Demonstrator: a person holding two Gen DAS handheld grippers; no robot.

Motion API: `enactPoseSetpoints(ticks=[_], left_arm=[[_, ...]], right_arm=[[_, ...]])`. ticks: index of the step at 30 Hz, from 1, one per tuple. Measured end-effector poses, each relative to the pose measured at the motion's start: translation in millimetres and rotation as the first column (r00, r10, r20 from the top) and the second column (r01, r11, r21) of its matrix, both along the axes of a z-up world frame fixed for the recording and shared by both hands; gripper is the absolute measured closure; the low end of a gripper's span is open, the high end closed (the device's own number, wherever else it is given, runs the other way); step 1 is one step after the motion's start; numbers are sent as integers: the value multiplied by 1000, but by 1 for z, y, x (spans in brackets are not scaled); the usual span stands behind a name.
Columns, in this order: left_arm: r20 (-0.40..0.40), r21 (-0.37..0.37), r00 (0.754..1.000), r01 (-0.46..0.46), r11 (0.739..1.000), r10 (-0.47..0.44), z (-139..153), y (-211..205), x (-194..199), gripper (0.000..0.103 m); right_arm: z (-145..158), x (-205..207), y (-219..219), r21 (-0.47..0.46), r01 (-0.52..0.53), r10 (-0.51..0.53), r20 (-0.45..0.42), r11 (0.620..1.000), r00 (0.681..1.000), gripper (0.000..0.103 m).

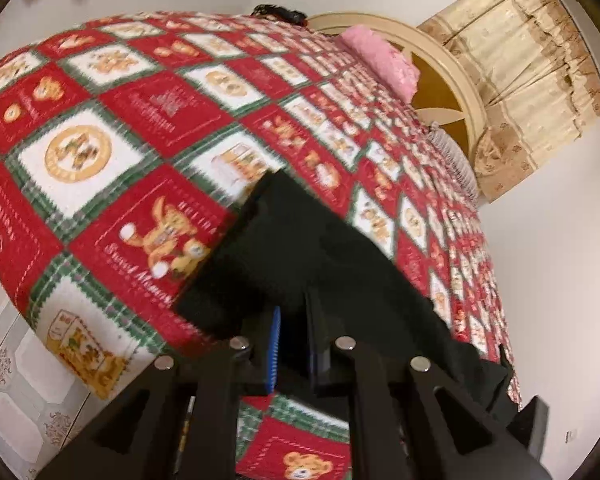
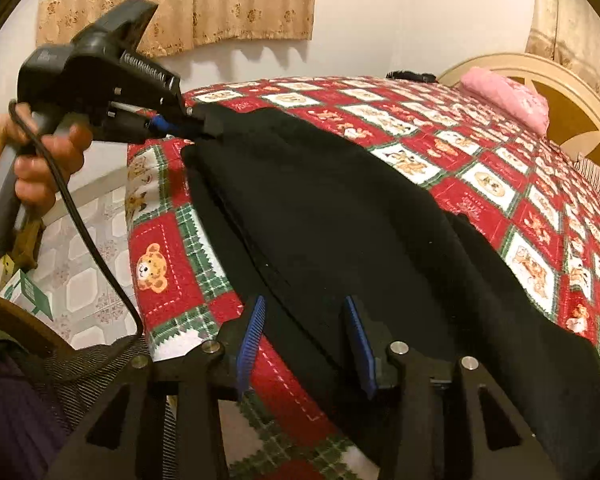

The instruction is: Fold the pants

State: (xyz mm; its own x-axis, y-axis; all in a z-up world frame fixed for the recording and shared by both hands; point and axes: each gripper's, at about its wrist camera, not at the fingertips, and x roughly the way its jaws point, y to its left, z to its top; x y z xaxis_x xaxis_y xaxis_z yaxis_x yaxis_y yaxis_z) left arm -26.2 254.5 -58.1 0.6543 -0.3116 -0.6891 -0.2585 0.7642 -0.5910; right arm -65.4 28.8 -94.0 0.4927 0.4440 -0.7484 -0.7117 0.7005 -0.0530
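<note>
Pants (image 2: pixel 340 216) on the quilt (image 2: pixel 480 168) along the bed's near edge, pillow (image 2: pixel 504 94) by the headboard (image 2: pixel 572 120)

The bed (image 2: pixel 548 92) is covered by a red, white and green patchwork quilt (image 2: pixel 164 276) printed with teddy bears. Black pants (image 2: pixel 340 220) lie spread on the quilt, running from between the open right tongs (image 2: pixel 306 344) away to the left tongs (image 2: pixel 196 122), which pinch the far edge. Well beyond both tongs, a pink pillow (image 2: pixel 508 94) rests on the quilt against the cream headboard (image 2: pixel 580 92).
</note>
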Motion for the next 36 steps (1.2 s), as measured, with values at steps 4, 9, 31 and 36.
enactPoseSetpoints(ticks=[4, 9, 31, 36], left_arm=[[25, -4, 1000, 9, 1000, -9, 11, 1, 1, 91], [2, 57, 1000, 9, 998, -9, 10, -1, 1, 91], [114, 483, 993, -20, 876, -40, 43, -40, -3, 63], [33, 498, 980, 153, 853, -195, 4, -100, 16, 63]], right_arm=[[1, 5, 1, -25, 14, -13, 8, 1000, 1000, 86], [11, 8, 1, 0, 32, -32, -6, 999, 999, 99], [65, 59, -88, 352, 259, -230, -124, 899, 965, 33], [25, 122, -87, 338, 340, -238, -308, 878, 921, 33]])
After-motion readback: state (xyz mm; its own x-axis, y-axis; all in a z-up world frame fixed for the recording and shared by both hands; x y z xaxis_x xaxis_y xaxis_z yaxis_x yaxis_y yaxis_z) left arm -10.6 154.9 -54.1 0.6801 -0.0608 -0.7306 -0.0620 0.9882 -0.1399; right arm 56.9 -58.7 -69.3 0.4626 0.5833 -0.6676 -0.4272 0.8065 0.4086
